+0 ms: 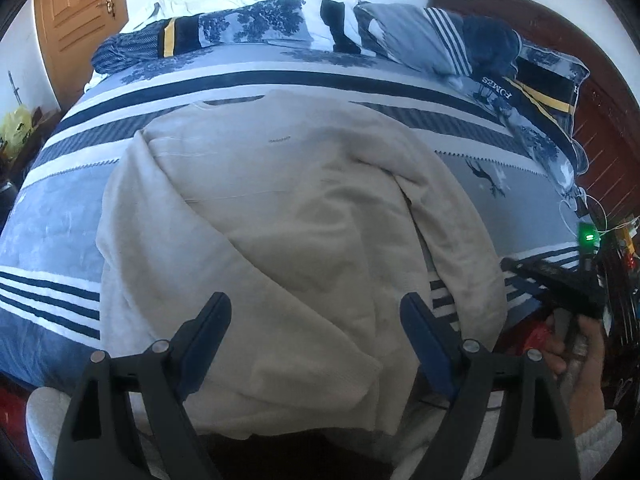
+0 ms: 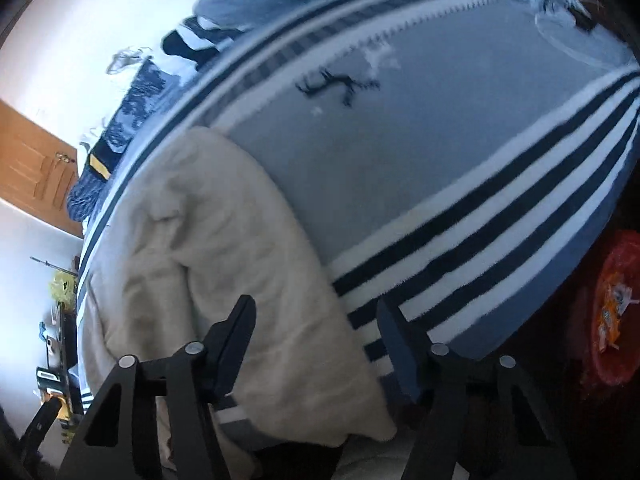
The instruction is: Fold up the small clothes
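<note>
A cream sweater [image 1: 280, 200] lies spread on the blue striped bed cover [image 1: 60, 220], its collar toward the far side and one sleeve folded across its front. My left gripper [image 1: 316, 300] hangs open above the sweater's near hem, with no cloth between its fingers. A hand holds my right gripper [image 1: 516, 268] off the sweater's right edge, by the corner of the bed. In the right wrist view the right gripper [image 2: 316, 306] stands open over the sweater's [image 2: 224, 240] right side, where it meets the cover's dark stripes [image 2: 460, 240]. Its fingers hold nothing.
Pillows [image 1: 420, 36] and a folded quilt [image 1: 224, 28] lie along the far side of the bed. A dark wooden headboard [image 1: 600, 120] stands at the right and a wooden door [image 1: 80, 20] at the back left. A red bag [image 2: 612, 312] sits below the bed's edge.
</note>
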`<state>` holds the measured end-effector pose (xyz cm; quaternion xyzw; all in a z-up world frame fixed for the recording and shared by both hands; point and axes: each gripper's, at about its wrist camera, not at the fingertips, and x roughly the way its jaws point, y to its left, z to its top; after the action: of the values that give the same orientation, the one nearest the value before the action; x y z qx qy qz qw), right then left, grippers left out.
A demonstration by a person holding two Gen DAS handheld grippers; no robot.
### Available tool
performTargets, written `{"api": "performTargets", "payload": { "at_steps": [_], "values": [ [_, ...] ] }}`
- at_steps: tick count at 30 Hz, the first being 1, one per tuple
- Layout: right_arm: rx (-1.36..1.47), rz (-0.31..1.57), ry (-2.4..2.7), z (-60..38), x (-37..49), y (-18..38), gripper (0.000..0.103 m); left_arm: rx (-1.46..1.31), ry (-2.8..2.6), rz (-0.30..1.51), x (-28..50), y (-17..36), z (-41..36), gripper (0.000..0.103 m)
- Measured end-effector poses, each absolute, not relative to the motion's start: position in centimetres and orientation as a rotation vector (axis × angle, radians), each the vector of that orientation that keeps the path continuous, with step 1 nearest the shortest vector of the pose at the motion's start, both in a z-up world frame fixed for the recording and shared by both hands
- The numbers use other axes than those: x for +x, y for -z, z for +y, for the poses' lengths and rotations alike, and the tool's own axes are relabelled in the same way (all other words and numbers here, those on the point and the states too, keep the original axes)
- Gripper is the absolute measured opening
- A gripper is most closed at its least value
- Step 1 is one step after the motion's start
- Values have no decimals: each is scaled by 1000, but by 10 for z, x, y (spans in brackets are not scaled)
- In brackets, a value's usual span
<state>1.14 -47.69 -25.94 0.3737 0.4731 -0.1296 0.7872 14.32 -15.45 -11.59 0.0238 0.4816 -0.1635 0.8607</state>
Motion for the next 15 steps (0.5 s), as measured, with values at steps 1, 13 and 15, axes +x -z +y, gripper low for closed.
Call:
{"api": "performTargets", "payload": {
  "at_steps": [1,13,15],
  "values": [
    [818,1047,293,-478,14,271,54,49,344,1015,143,116,-153,86],
    [706,1018,242,-432,17,210,5,22,349,1041,147,124,-134,86],
    [630,982,210,-413,18,176,5,2,348,1045,151,124,-128,86]
  ]
}}
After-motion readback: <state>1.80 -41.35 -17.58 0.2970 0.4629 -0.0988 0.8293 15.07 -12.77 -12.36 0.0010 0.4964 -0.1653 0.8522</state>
